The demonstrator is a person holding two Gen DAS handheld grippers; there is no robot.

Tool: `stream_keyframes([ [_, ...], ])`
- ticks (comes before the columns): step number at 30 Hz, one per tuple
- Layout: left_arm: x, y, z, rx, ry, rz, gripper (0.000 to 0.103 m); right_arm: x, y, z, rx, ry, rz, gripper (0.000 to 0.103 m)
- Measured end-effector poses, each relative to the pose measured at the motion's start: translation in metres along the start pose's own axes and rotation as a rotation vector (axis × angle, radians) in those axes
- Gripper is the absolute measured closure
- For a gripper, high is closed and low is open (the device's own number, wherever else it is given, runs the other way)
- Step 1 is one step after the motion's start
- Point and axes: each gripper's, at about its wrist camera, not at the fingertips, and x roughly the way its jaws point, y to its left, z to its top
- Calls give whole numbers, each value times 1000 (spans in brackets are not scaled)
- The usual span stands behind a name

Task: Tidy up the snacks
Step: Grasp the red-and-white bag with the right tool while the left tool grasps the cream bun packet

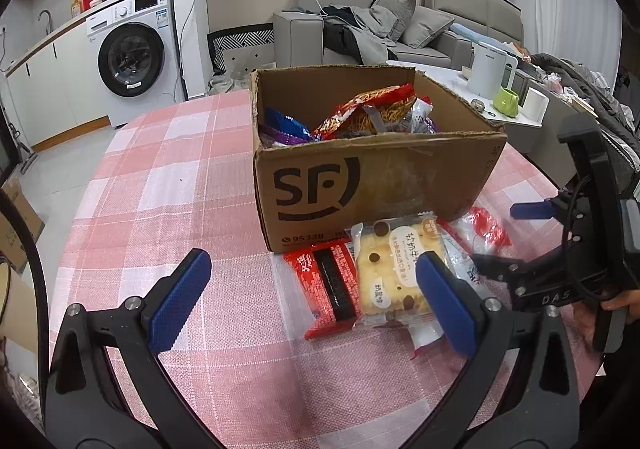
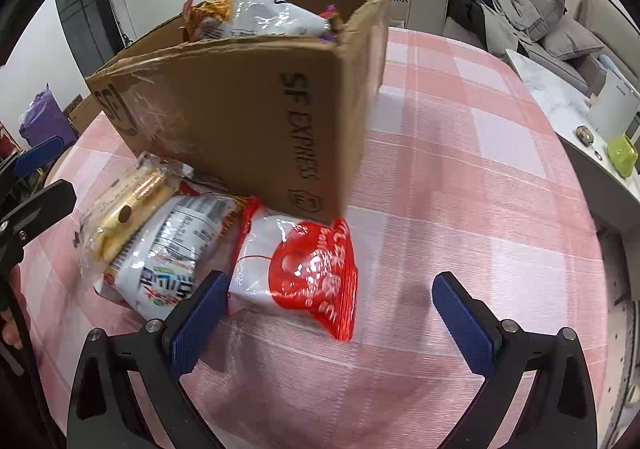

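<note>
- The cardboard box (image 1: 372, 169) stands open-topped on the pink checked tablecloth (image 1: 160, 177); it is the landmark for all else; snack packets fill it, among them a red noodle bag (image 1: 372, 109) and a blue-purple wrapper (image 1: 284, 125) to that bag's left
- Against the box's near wall, on the cloth, lies a row of loose snacks: a red bar packet (image 1: 328, 285) at the left end; a clear-wrapped yellow biscuit pack (image 1: 392, 273) touching it and partly over it; a white noodle packet (image 2: 168, 249) next along; a red-and-white bag (image 2: 304, 269) at the box's near right corner
- The left gripper (image 1: 316, 301) hovers in front of the box with its jaws spread wide and empty; its right finger (image 1: 444, 301) overlaps the biscuit pack in the picture, though whether it touches is hard to tell
- The right gripper (image 2: 328, 317) sits off the box's right corner, jaws likewise apart and holding nothing; the red-and-white bag lies just beyond its left finger (image 2: 200, 313)
</note>
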Motion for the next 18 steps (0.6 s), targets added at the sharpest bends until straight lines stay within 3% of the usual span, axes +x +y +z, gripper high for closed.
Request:
stream_keyframes([
  [11,4,-2,-2,13,5,-2,1,0,-3,-2,-19,-11,-6,5],
  [16,5,-3,-3,15,8,-2,1,0,2,-2,-47,-10,14,29],
  [18,5,-4,-4,17,10,-3,1,0,2,-2,-51,-9,15,32],
])
